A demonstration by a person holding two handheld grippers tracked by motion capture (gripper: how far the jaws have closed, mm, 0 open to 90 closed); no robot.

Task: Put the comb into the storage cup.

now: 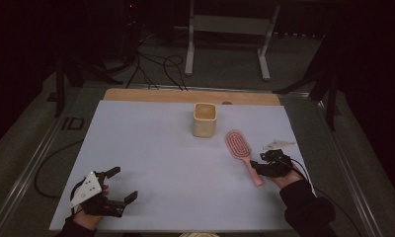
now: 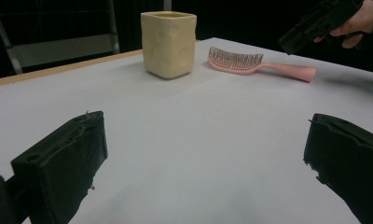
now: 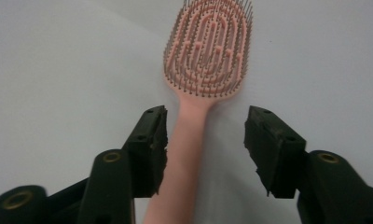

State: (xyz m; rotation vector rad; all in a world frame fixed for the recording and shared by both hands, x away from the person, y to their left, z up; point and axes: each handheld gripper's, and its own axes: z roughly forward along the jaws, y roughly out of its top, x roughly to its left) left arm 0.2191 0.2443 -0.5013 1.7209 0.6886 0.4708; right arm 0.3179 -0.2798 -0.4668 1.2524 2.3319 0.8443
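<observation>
Hairbrush (image 3: 205, 51) lies flat on the white table (image 1: 151, 163), bristles up, just right of the cream cup (image 1: 205, 119), w/ right gripper (image 3: 205, 135) half open astride its handle, no grip yet, left gripper (image 2: 203, 158) wide open & idle, so pickup's still ahead.

Dim room; white frame legs (image 1: 190, 49), cables (image 1: 158, 66), perhaps grey floor.

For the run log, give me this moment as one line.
right gripper: open, jaws astride pink hairbrush handle | hairbrush: flat on table, bristles up | left gripper: open, empty | cup: upright
</observation>
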